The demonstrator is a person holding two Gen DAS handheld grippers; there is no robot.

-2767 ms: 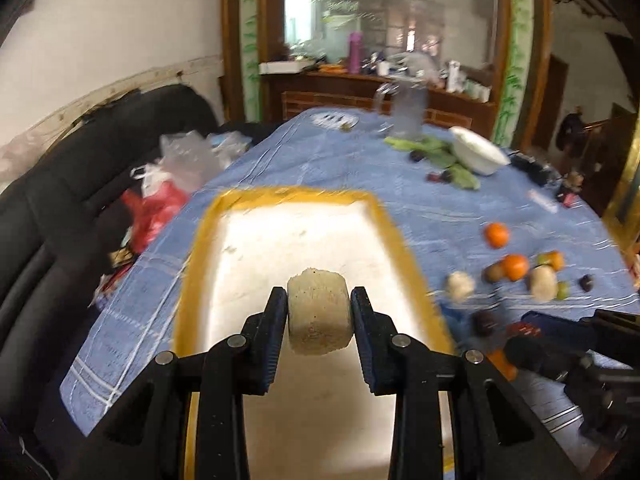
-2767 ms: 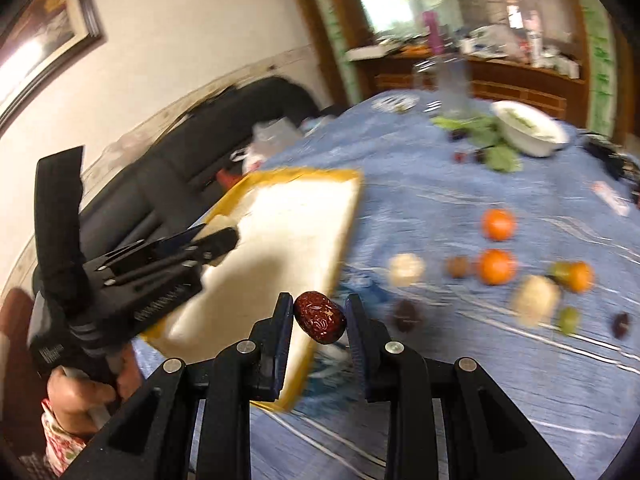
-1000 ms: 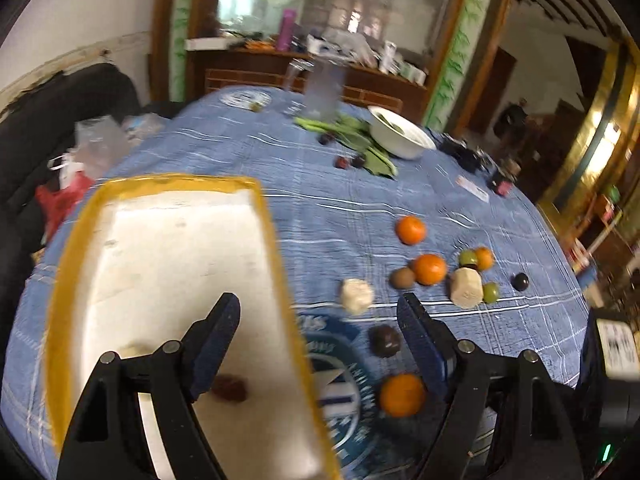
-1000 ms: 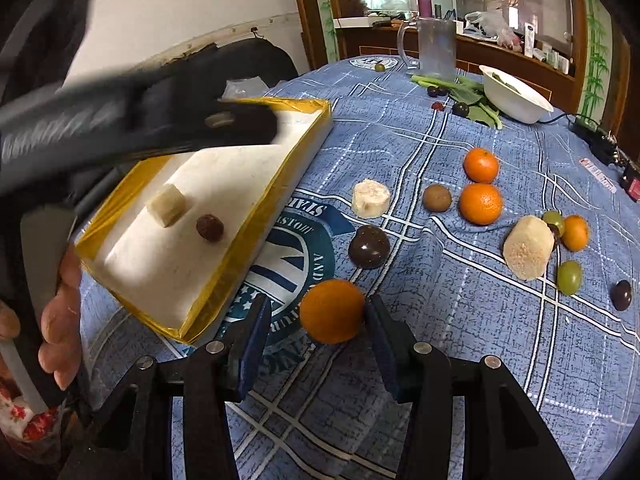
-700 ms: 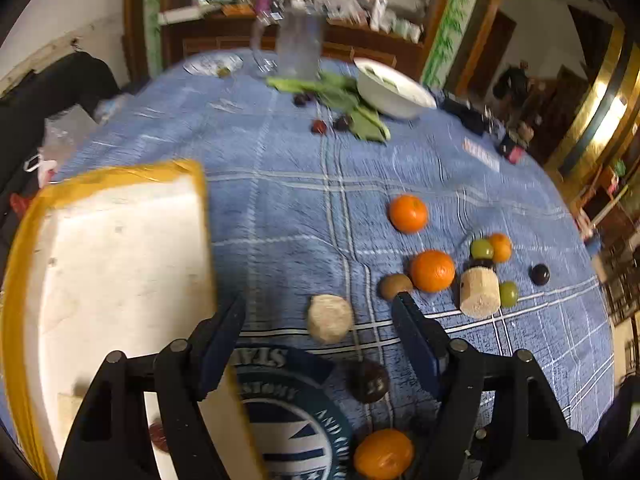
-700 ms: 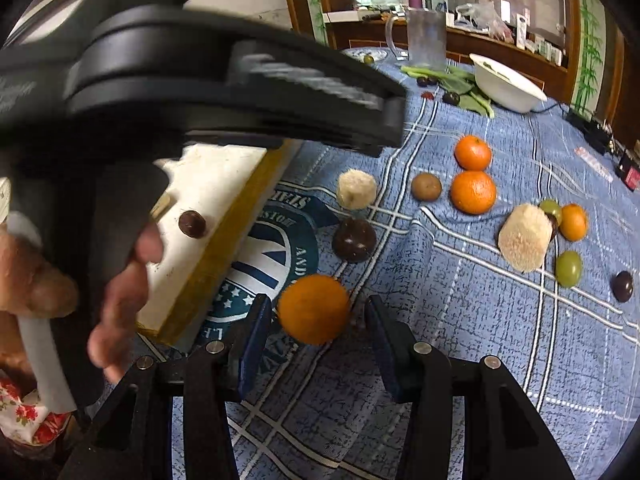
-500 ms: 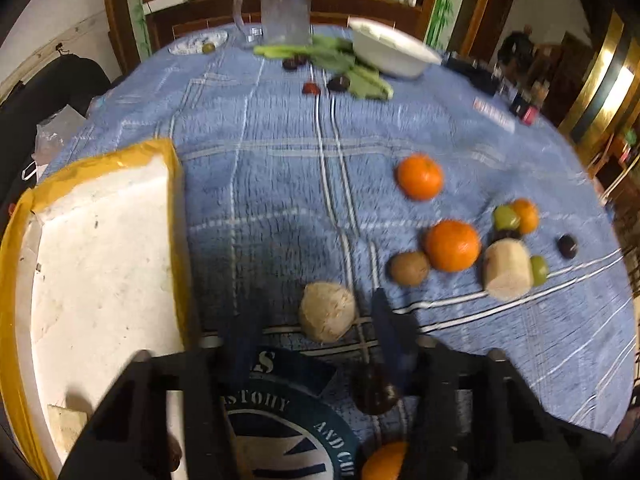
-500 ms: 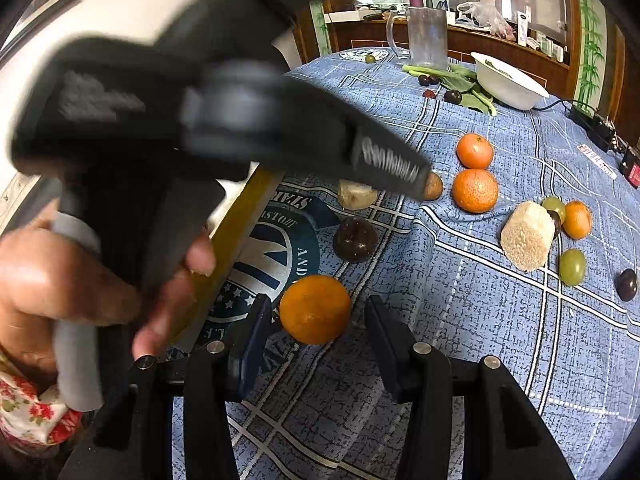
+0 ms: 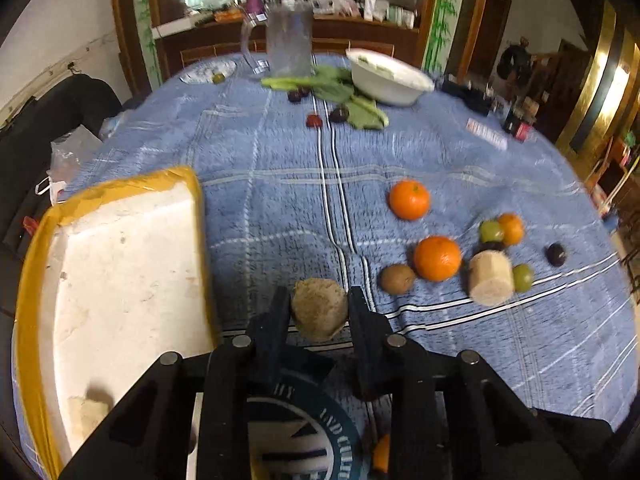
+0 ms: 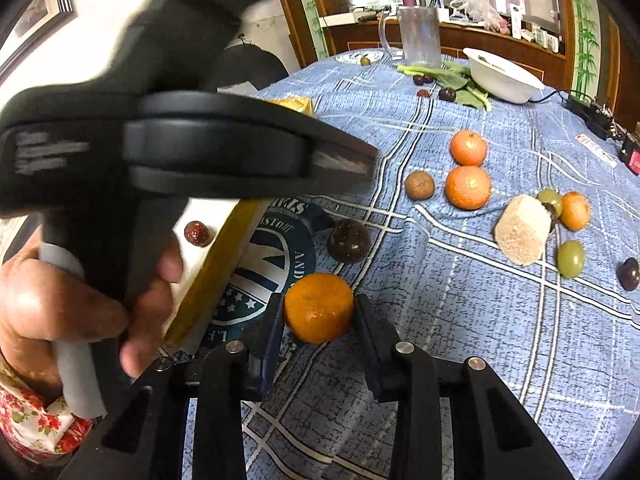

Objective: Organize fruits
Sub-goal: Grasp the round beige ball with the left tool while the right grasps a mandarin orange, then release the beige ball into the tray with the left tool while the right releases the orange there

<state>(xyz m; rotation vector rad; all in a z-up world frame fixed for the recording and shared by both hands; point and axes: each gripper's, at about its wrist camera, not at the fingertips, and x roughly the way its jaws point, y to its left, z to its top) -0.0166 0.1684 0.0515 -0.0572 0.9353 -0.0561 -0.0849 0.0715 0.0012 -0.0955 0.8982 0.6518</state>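
Foam tray (image 9: 120, 288), yellow-rimmed, at the left of the blue cloth (image 9: 280, 184), already holding a pale chunk (image 9: 90, 414) and a red date (image 10: 197, 233). Left gripper (image 9: 319, 312) closing on a tan cut fruit piece (image 9: 319, 313), pads at both its sides, the piece seemingly down on the cloth just beside the tray. Right gripper (image 10: 318, 320) closing likewise around an orange (image 10: 319, 307), fingers flanking it closely. Pick-up step, by the look of it, on both sides at once. Next: firm squeeze, lift clear, short carry over the yellow rim, gentle release onto bare foam. Remaining: two oranges (image 9: 437, 258), a kiwi (image 9: 397, 278), grapes (image 9: 491, 230), a dark round fruit (image 10: 348, 240).
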